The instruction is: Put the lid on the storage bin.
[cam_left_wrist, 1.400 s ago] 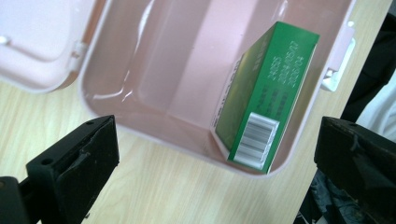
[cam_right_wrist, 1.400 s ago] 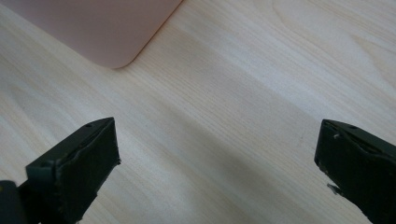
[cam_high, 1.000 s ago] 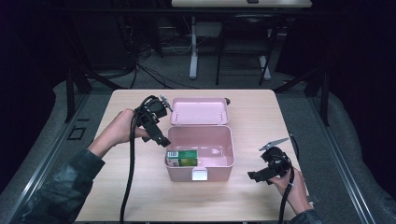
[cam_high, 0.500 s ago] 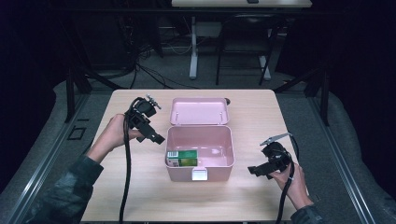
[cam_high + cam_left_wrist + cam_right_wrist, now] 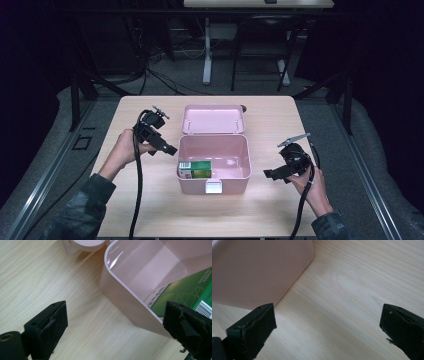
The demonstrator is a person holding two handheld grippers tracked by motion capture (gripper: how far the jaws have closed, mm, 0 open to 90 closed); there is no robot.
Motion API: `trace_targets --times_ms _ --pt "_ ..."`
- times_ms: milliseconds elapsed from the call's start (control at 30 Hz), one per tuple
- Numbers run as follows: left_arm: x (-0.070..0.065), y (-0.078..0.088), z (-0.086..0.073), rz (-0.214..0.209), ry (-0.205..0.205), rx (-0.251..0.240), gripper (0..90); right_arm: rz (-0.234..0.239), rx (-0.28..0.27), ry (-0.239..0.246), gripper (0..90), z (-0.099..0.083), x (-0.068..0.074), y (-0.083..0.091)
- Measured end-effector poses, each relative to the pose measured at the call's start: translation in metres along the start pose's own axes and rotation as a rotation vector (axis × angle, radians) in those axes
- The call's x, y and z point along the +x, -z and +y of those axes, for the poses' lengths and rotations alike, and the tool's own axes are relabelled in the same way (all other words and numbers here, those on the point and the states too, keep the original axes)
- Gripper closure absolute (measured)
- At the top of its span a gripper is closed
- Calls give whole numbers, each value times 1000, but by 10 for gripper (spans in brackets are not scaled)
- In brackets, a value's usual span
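Light wooden table [image 5: 150, 210], dark room behind. Pink plastic box [image 5: 214, 186] at centre, lid [image 5: 214, 119] swung open at the far side. Green carton [image 5: 196, 169] lying inside, against the near-left corner. Left gripper [image 5: 169, 149] just left of the box, jaws apart, just been closing slightly, nothing between; box wall and carton [image 5: 185, 291] just ahead of its right jaw. Right gripper [image 5: 269, 174] just right of the box, jaws wide, empty; box corner [image 5: 262, 270] ahead-left.
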State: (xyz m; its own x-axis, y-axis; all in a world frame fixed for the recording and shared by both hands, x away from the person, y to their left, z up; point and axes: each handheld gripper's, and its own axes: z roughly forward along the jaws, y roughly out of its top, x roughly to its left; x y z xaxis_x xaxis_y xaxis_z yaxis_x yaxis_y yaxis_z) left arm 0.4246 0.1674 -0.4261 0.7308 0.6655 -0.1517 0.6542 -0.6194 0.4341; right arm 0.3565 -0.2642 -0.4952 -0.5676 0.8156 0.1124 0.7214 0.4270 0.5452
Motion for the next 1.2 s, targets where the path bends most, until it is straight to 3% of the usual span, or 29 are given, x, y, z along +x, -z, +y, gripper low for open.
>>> trace_targets --times_ms 100,600,800,1033,1200 --pt "1 -2 -1 -5 30 -27 89 -3 -8 4 0 4 -1 1" --pt "-2 -16 0 -32 66 -79 193 2 -60 5 0 33 -4 2" --pt "-5 -24 -2 -52 87 -95 296 4 -84 -4 0 44 -5 4" --pt "-13 -29 -5 -25 77 -129 426 9 -113 -4 57 61 -7 4" --pt "-17 -37 -4 11 55 -115 505 9 -142 -9 145 77 -5 2"
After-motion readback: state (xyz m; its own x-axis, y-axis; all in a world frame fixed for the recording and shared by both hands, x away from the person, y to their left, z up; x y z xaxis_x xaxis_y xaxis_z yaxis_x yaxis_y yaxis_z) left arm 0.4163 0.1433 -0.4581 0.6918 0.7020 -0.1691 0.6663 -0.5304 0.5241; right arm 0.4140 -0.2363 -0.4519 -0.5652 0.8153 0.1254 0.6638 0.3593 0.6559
